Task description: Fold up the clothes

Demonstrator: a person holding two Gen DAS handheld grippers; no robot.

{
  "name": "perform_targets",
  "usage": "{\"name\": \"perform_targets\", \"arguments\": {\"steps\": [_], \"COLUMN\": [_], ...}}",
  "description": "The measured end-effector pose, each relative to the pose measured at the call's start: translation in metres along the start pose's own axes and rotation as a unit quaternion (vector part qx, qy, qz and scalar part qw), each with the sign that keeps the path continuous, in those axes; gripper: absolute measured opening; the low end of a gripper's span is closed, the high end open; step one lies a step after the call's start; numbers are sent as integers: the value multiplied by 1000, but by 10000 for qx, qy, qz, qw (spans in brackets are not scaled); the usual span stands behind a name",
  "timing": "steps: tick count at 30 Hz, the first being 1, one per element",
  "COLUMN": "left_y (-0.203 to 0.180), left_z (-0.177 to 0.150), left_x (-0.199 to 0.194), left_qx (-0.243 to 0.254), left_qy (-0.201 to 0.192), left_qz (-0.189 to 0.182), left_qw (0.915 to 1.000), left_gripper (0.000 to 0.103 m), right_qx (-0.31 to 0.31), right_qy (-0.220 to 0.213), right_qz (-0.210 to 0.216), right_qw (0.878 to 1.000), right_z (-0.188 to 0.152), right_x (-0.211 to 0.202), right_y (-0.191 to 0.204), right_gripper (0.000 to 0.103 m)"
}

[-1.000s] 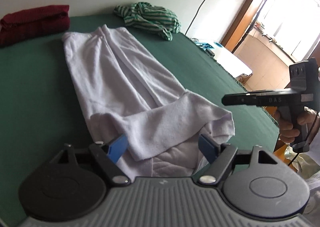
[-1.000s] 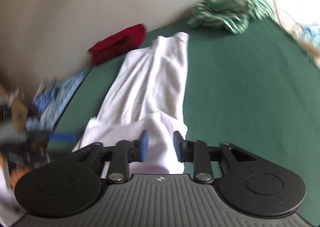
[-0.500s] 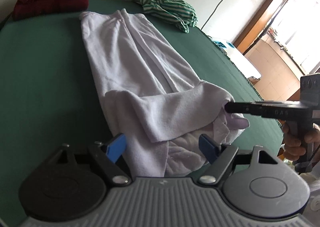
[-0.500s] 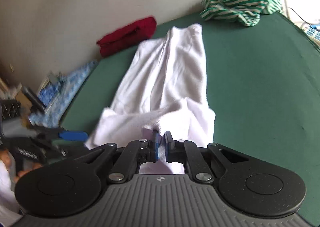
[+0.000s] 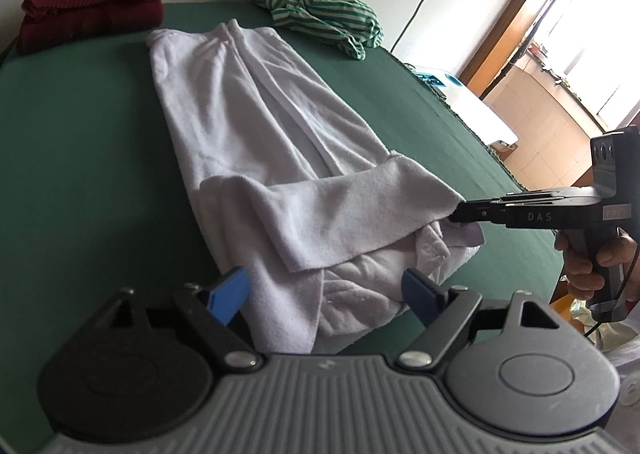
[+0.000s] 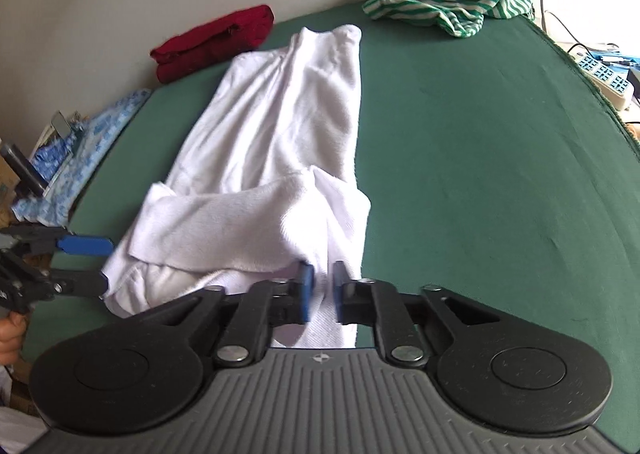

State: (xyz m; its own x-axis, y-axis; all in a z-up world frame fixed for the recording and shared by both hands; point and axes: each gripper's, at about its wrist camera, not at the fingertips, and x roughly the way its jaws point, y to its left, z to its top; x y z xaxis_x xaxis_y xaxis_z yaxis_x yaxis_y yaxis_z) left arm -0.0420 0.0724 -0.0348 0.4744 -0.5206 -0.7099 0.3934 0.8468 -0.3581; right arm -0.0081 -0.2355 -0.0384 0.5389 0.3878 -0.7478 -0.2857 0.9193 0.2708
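right gripper (image 6: 320, 288): now pinching the near right corner of the white garment (image 5: 256, 142). It was still half open a second ago, so the grab just landed.
left gripper (image 5: 324, 294): jaws opening wide, holding nothing, hovering over the near left end.
garment: lying lengthwise on the green table (image 5: 80, 134), near end already flopped over itself.
what's changing: the held corner is pulling taut now. Looks like the fold-over is next.

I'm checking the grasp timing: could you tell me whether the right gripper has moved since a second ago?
Yes. The right gripper moved in toward the white garment, away from the table's right edge, and now pinches its corner.
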Motion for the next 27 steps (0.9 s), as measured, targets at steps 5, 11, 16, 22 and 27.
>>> {"name": "perform_targets", "arguments": {"steps": [5, 11, 16, 22, 27], "left_y": [-9, -29, -38, -30, -26], "left_z": [12, 13, -5, -9, -16], "left_x": [-5, 12, 17, 15, 7], "left_qx": [116, 489, 771, 611, 553], "left_qy": [-262, -11, 265, 318, 306], "left_qz": [-99, -380, -257, -56, 120], "left_qw": [9995, 9981, 9963, 9976, 9979], "left_gripper": [84, 84, 84, 84, 84], "right_qx": [-532, -982, -2054, -1774, -1792], "right_qy": [-20, -536, -103, -128, -38], "right_qz": [-19, 396, 726, 746, 673], "right_qw": [9986, 9929, 9759, 9812, 9815], "right_z": [4, 15, -9, -12, -19], "right_x": [-11, -40, -27, 12, 22], "right_y": [8, 20, 52, 68, 68], "right_gripper": [21, 27, 19, 10, 8]}}
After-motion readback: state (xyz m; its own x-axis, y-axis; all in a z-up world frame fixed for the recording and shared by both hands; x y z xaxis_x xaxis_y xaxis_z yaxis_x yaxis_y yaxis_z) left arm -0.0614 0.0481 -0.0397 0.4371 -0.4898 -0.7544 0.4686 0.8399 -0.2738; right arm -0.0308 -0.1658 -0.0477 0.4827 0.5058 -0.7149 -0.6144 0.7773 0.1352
